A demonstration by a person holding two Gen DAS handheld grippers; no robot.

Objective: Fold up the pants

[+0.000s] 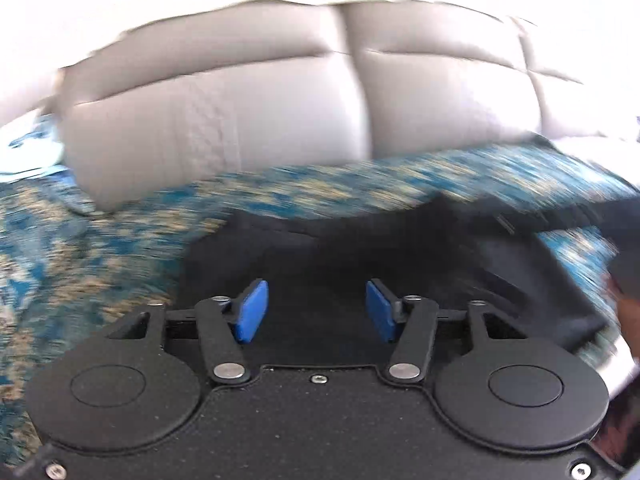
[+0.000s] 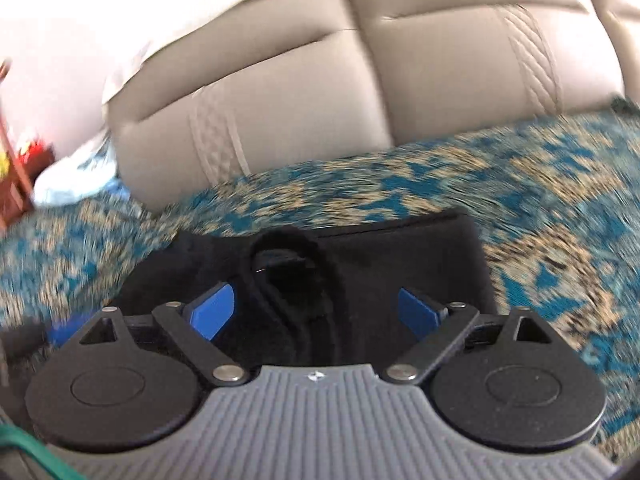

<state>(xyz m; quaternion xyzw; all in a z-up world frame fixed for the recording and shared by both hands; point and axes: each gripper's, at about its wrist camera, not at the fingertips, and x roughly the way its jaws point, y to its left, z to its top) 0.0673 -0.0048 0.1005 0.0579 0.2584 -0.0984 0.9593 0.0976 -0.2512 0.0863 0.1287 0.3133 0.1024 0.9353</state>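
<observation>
Lying on the blue-and-tan patterned bed cover [image 2: 520,184], the black fabric pants [image 2: 400,260] sit bunched into a compact dark bundle just in front of the padded beige headboard [image 2: 360,80]. From the right wrist view the bundle has one fairly straight edge toward the headboard and a rumpled loop of cloth puckered up near its middle, so the fold looks partly made rather than finished. The right hand-held gripper [image 2: 316,312] hovers just over that pucker with its blue pads [image 2: 212,312] spread wide and nothing between them. The left hand-held gripper [image 1: 316,308] is likewise spread apart and empty, poised above the same pants [image 1: 360,248], which stretch away to its right where the cloth trails looser and flatter. Everything is smeared with motion blur, so I cannot tell whether either gripper touches the fabric.

My guess is that the person stands between folds, both grippers free and looking for a fresh hold. The next move probably calls for pinching an edge or corner of the bundle with each gripper, catching all layers at once, then lifting and laying it over evenly. That raised loop could well snag or spoil a neat fold unless flattened first.
</observation>
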